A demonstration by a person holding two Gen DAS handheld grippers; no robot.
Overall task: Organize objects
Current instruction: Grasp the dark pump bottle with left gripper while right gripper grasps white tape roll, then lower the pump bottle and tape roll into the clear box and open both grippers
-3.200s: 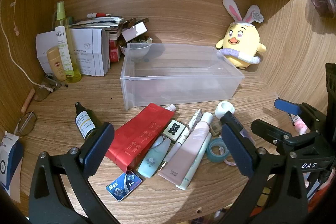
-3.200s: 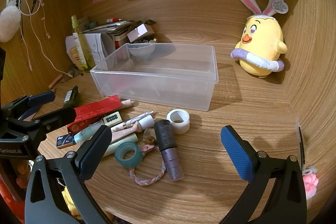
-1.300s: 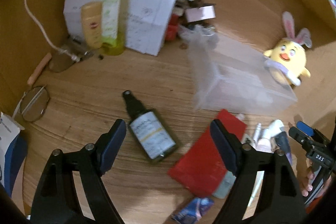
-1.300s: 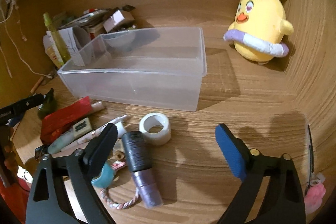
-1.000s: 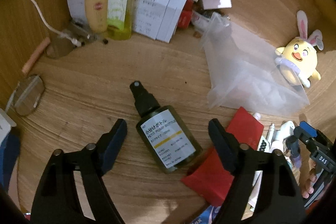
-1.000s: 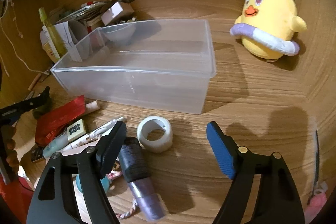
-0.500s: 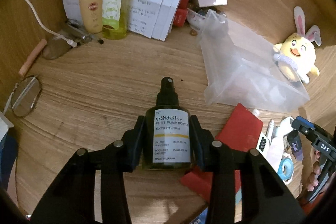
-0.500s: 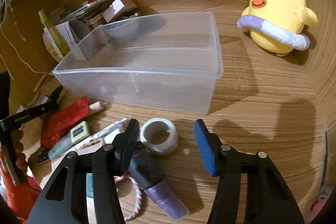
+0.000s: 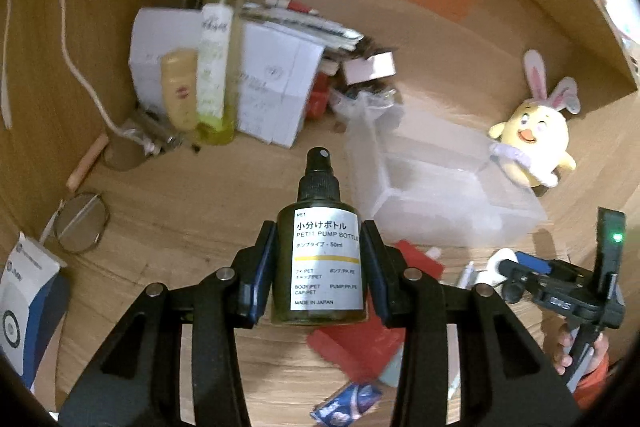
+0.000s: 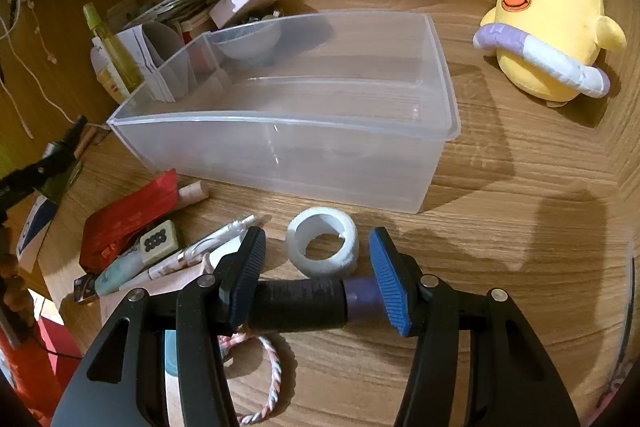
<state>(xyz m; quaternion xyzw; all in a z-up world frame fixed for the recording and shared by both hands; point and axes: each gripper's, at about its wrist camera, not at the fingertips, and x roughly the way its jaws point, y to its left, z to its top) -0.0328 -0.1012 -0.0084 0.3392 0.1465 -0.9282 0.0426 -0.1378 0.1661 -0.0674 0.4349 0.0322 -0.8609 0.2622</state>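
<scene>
Pickup step: left claw (image 9: 319,269) clamped on pump bottle (image 9: 320,259), clear of desk (image 9: 180,211); right claw (image 10: 316,277), just closing, nips dark tube (image 10: 304,303) endwise. Next, prob carry both into clear bin (image 10: 440,67).

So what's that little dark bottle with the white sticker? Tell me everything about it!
The small pump bottle looks like dark green plastic with a black spray top. Its white label reads "PETIT PUMP BOTTLE". The left gripper is clamped on its sides, top pointing away from the camera. It is in front of the clear bin.
</scene>
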